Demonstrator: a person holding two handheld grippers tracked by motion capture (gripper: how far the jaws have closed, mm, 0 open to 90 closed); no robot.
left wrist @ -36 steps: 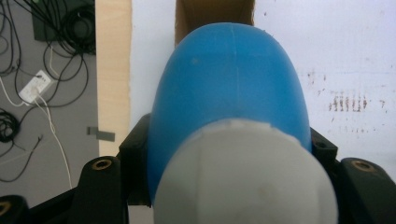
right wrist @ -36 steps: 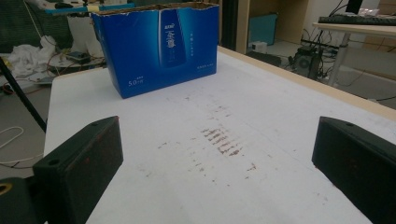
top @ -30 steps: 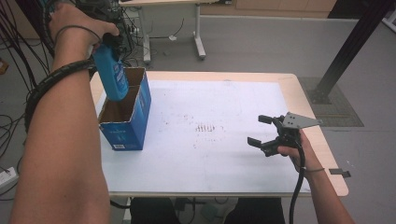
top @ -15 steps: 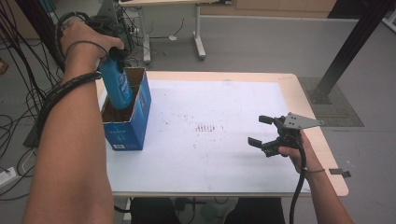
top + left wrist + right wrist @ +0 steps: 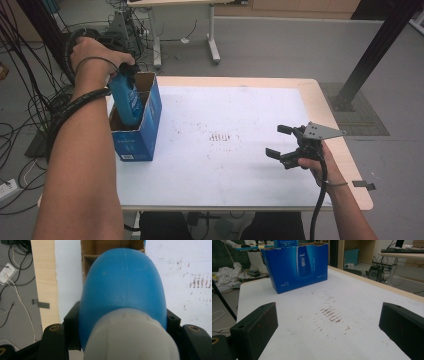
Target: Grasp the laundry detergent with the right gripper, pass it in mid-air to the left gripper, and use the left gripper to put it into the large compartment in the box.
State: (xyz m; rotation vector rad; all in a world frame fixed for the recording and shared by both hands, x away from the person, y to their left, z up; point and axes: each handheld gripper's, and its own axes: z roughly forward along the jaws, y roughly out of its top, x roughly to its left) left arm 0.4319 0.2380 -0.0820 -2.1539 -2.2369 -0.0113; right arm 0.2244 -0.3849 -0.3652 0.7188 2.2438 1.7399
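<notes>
Blue bottle (image 5: 126, 100) sank lower, now partly inside box (image 5: 142, 131) | left claw (image 5: 125, 75) clenched on bottle | right claw (image 5: 290, 145) released, idle over tabletop (image 5: 225, 170) | insertion nearly done.

"5.0" in white print low on the blue carton's (image 5: 297, 267) side; other lettering illegible.

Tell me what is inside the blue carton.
The blue bottle, lower part inside the blue carton, with a cardboard divider visible. The carton's floor and remaining contents are hidden.
</notes>
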